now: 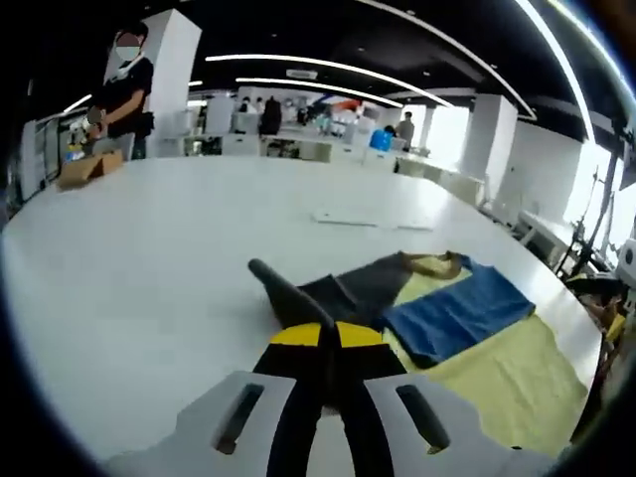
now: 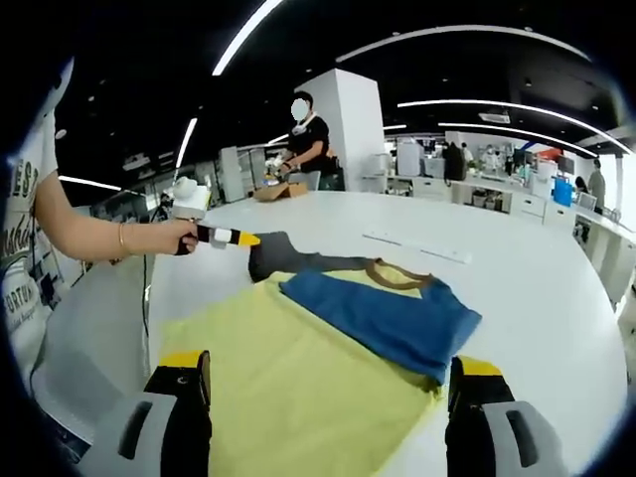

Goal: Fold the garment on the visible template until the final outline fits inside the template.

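Note:
A yellow garment (image 1: 502, 383) with a blue panel (image 1: 457, 310), a tan collar (image 1: 443, 264) and a dark grey sleeve (image 1: 298, 298) lies flat on the white table (image 1: 169, 258). My left gripper (image 1: 329, 334) is shut on the grey sleeve, which sticks up and away from the jaws. In the right gripper view a hand holds the left gripper (image 2: 248, 238) at the sleeve (image 2: 283, 256) on the garment's far left. The right gripper (image 2: 330, 390) hovers open over the yellow cloth (image 2: 298, 373), its jaws wide apart, near the blue panel (image 2: 383, 316).
A flat white sheet (image 1: 373, 219) lies on the table beyond the garment, also seen as a sheet (image 2: 412, 244) past the collar. A person (image 1: 124, 94) stands at the far edge by a cardboard box (image 1: 87, 167). The table edge (image 2: 119, 328) runs close on the left.

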